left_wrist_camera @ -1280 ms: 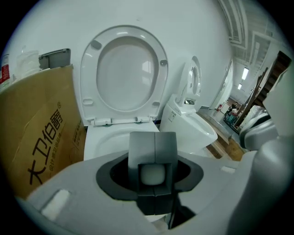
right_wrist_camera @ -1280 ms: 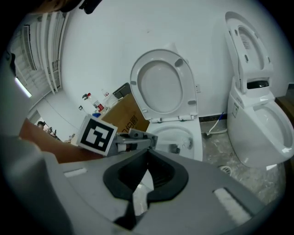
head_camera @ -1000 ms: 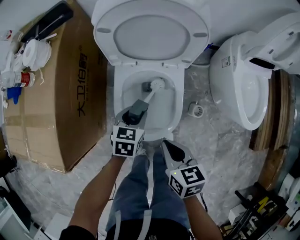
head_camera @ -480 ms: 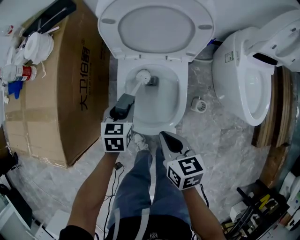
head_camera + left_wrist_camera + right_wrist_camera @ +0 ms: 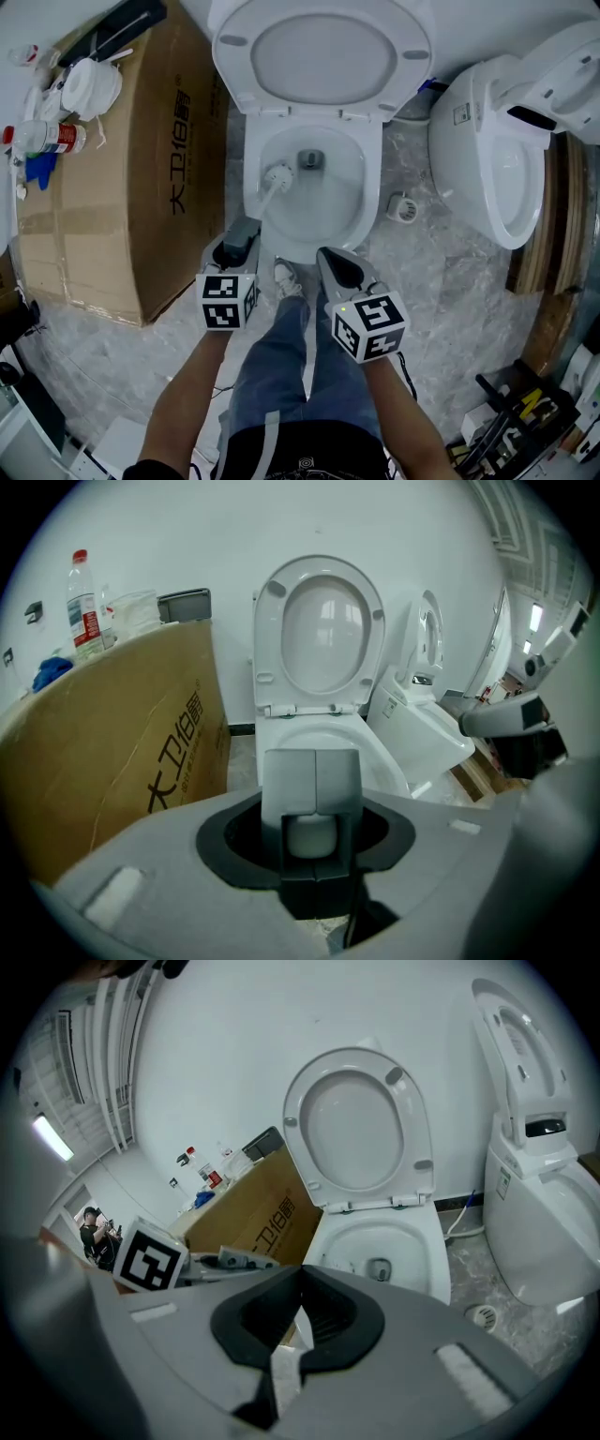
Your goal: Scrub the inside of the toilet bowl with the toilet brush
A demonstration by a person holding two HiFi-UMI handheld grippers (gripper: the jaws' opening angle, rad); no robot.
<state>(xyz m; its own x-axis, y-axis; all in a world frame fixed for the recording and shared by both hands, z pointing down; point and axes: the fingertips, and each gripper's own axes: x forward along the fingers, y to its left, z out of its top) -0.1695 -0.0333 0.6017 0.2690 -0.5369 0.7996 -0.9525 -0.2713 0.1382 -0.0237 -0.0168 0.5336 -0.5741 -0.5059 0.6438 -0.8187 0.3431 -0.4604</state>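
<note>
The white toilet bowl (image 5: 314,202) stands open with its seat and lid (image 5: 323,56) raised. The toilet brush head (image 5: 277,175) rests against the bowl's left inner wall, left of the drain hole (image 5: 310,158). Its handle slants down to my left gripper (image 5: 240,238), which is shut on the handle end (image 5: 312,834) just outside the front left rim. In the left gripper view the bowl (image 5: 328,738) lies straight ahead of that gripper (image 5: 314,761). My right gripper (image 5: 339,270) hangs in front of the bowl, shut and holding nothing (image 5: 300,1277). The bowl (image 5: 380,1241) shows beyond it.
A large cardboard box (image 5: 122,187) stands against the toilet's left side, with a bottle (image 5: 42,138) and a paper roll (image 5: 89,89) on top. A second toilet (image 5: 492,169) stands at the right. A floor drain (image 5: 403,208) lies between them. The person's legs and shoe (image 5: 288,278) are below.
The brush head has swept from the back of the bowl near the drain to the left front wall. My left gripper has drawn back and left; the right one barely moved.
</note>
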